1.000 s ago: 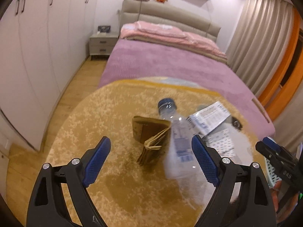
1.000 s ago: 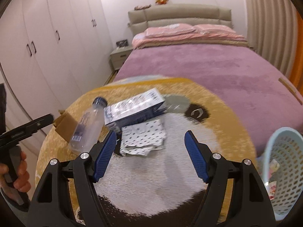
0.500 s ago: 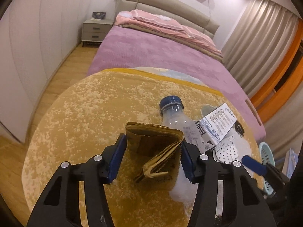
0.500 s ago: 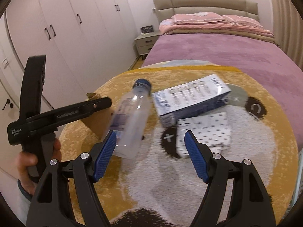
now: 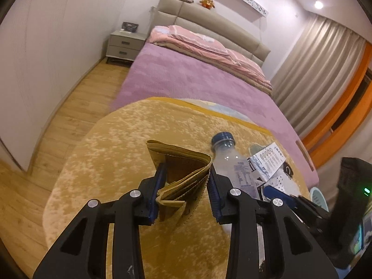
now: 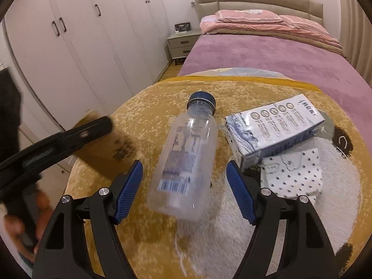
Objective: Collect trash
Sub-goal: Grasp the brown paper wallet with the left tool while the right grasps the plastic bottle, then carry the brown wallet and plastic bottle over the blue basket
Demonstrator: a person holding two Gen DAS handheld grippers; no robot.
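Note:
My left gripper [image 5: 186, 186] is shut on a folded piece of brown cardboard [image 5: 183, 174], held over the round yellow rug [image 5: 116, 153]. The cardboard shows blurred in the right wrist view [image 6: 104, 148], with the left gripper [image 6: 69, 139] on it. My right gripper [image 6: 184, 186] is open, its jaws on either side of an empty clear plastic bottle with a blue cap [image 6: 183, 160] lying on the rug. The bottle also shows in the left wrist view [image 5: 234, 165]. A white and blue carton [image 6: 274, 127] and a dotted paper wrapper [image 6: 293, 174] lie right of the bottle.
A bed with a purple cover [image 6: 267, 53] stands behind the rug. White wardrobes [image 6: 76, 46] line the left wall, with a nightstand [image 6: 183, 44] at the bed's head. A pale blue basket rim [image 5: 318, 196] shows at the right. Curtains [image 5: 320, 69] hang at the far right.
My left gripper has shut on the cardboard and raised it. My right gripper has moved left and forward, from the carton and wrapper to straddle the bottle.

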